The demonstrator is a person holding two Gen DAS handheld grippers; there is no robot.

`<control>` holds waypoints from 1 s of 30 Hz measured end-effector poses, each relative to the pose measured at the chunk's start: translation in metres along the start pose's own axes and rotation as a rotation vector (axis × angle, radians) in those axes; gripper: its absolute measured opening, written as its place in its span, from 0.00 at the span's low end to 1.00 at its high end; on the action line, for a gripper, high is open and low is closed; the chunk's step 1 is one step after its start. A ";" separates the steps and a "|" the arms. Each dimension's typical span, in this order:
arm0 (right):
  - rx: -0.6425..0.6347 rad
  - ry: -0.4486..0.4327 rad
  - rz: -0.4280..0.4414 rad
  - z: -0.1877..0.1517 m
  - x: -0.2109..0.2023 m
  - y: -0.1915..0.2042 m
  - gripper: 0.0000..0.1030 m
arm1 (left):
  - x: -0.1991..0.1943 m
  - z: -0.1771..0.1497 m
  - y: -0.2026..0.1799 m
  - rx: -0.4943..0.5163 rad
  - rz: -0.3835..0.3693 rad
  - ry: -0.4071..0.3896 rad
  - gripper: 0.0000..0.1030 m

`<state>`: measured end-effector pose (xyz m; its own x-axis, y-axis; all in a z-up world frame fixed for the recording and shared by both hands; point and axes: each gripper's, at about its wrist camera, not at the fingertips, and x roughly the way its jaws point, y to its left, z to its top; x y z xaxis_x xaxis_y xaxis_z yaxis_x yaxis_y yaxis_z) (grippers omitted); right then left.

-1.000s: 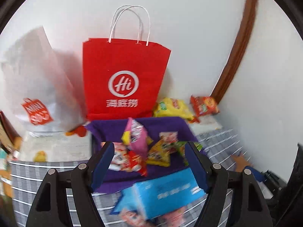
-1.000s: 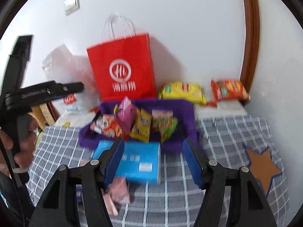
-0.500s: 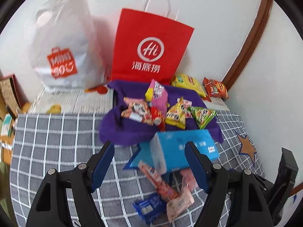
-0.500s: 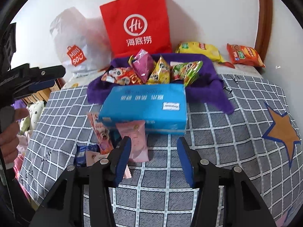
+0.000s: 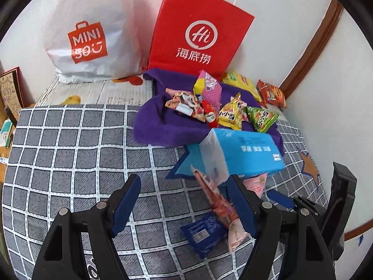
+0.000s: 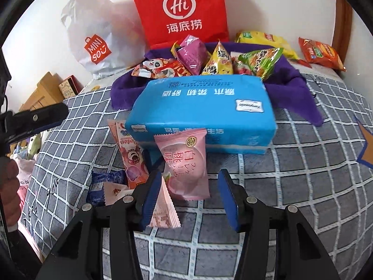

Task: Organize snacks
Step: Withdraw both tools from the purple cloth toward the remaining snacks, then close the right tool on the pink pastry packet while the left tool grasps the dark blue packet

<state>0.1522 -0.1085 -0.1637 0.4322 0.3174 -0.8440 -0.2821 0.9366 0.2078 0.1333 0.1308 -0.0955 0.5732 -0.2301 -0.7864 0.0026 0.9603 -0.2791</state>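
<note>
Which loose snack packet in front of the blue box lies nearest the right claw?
The pale pink packet, leaning on the blue box, directly ahead of the right claw.

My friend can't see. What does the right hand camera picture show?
The right gripper, jaws open, points at a pink snack packet leaning on a blue tissue pack on a checked cloth.

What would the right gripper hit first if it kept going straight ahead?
Probably the pink snack packet lying in front of the blue tissue pack; the right gripper stands open, aimed at it.
</note>
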 end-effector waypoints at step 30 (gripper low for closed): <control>0.074 -0.071 -0.003 -0.013 -0.041 -0.047 0.42 | 0.020 -0.036 -0.036 0.110 0.000 0.098 0.73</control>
<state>0.1365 -0.1672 -0.1453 0.4935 0.3223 -0.8078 -0.2182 0.9450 0.2438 0.1151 0.0859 -0.1210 0.4903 -0.2392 -0.8381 0.0955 0.9705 -0.2212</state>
